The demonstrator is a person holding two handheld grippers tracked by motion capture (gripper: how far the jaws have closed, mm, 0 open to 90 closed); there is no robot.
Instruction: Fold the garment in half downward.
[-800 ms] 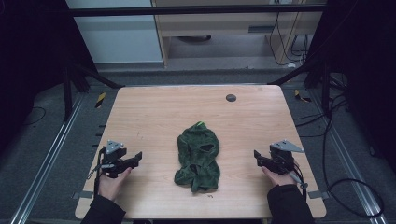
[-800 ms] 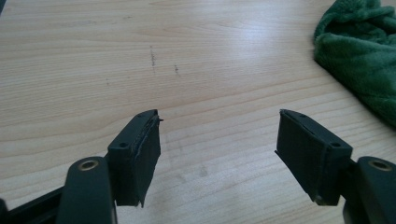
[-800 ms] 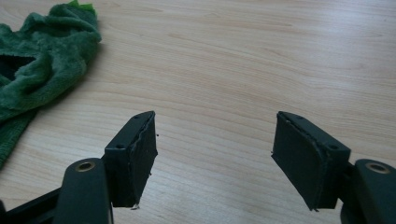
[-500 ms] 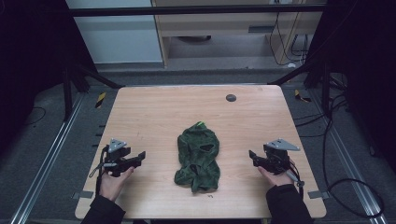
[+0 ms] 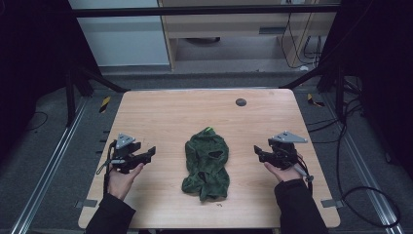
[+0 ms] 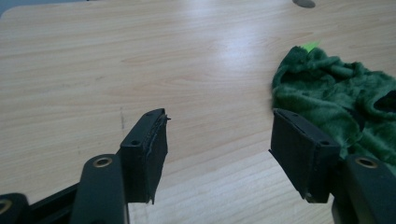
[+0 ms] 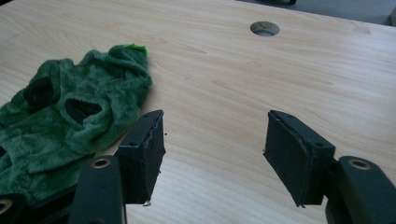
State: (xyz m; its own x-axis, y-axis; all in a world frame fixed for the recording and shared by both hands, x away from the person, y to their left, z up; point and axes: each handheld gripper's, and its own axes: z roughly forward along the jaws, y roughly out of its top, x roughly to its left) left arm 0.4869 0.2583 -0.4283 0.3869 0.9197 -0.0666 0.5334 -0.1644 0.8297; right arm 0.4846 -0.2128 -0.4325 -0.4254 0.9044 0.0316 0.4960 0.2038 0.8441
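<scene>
A crumpled dark green fleece garment with a bright green tag at its far end lies in the middle of the wooden table. My left gripper hovers to its left, jaws pointing at it, open and empty. To the garment's right, my right gripper points back at it, also open and empty. In the left gripper view the jaws of the left gripper stand wide over bare wood, the garment just beyond the right jaw. In the right gripper view the garment lies beside the left jaw of the right gripper.
A round cable hole sits in the tabletop behind the garment, seen too in the right gripper view. Black frame legs and cables stand around the table on the grey floor. A cabinet stands beyond the far edge.
Both hands have moved a little away from the table's front edge and inward toward the garment. The garment has not moved.
</scene>
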